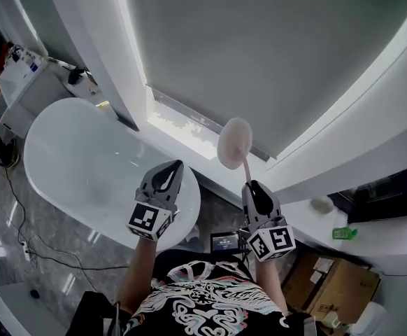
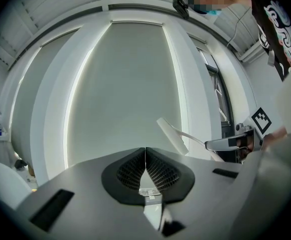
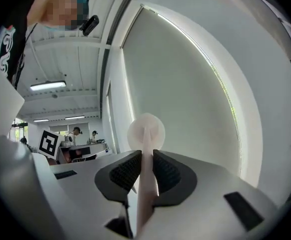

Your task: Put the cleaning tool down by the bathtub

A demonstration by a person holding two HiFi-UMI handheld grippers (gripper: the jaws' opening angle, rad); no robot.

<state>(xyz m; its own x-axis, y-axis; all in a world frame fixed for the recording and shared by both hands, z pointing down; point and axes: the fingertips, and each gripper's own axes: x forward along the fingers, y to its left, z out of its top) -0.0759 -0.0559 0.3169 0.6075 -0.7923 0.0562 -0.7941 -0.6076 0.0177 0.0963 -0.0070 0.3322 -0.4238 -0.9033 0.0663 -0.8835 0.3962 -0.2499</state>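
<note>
Holding the cleaning tool in the right gripper, jaws pinched on its thin handle, round pad up in open air before the window blind. Left gripper closed on nothing, jaws meeting, above the bathtub's near rim. Bare floor at left.

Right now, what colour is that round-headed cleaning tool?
Pale cream-white, head and handle alike; the cleaning tool shows best in the head view.
</note>
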